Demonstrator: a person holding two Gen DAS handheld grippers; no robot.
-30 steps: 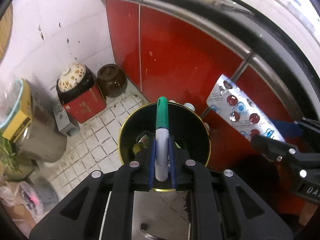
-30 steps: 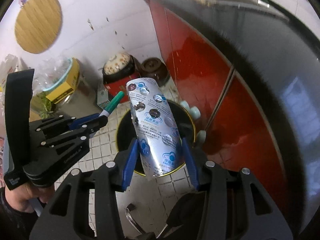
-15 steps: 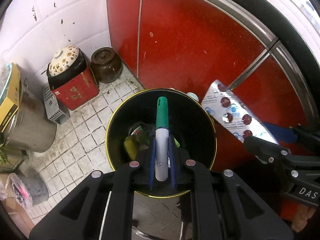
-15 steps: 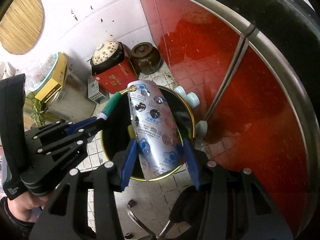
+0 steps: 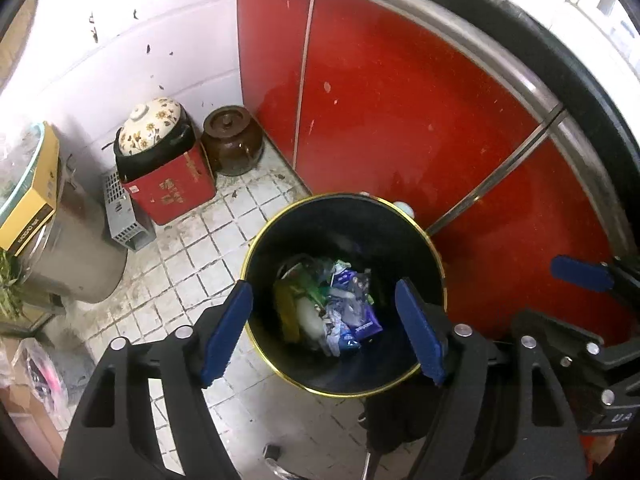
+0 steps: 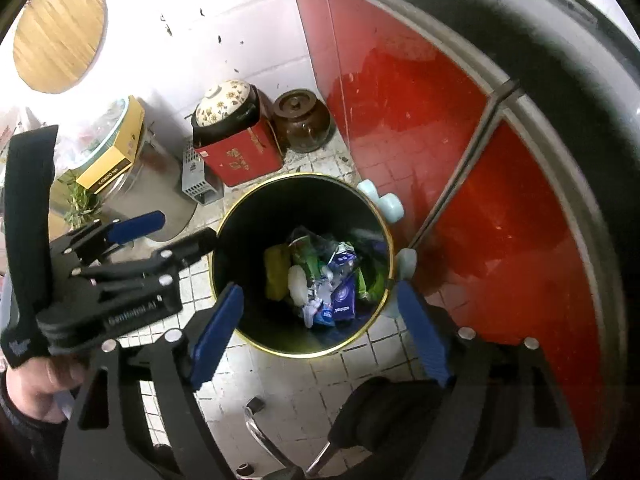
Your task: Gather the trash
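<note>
Both sets of tongs are held above a black, gold-rimmed bin (image 5: 434, 276) on a tiled kitchen floor (image 5: 192, 264), beside red cabinet doors (image 5: 400, 120). The left tongs (image 5: 322, 330) and the right tongs (image 6: 320, 330) have just been opened and are seen spread wide, with nothing between the blue pads (image 5: 228, 332). The trash (image 5: 332, 308) is seen at the bottom of the bin: a loose heap of crumpled wrappers in blue, purple, green and yellow, with a pale, rounded piece among them; a dropped pen or blister pack cannot be told apart in the pile. The release is judged complete, and it is best finished by lifting both tongs straight up, clear of the rim, before more litter is sought.
</note>
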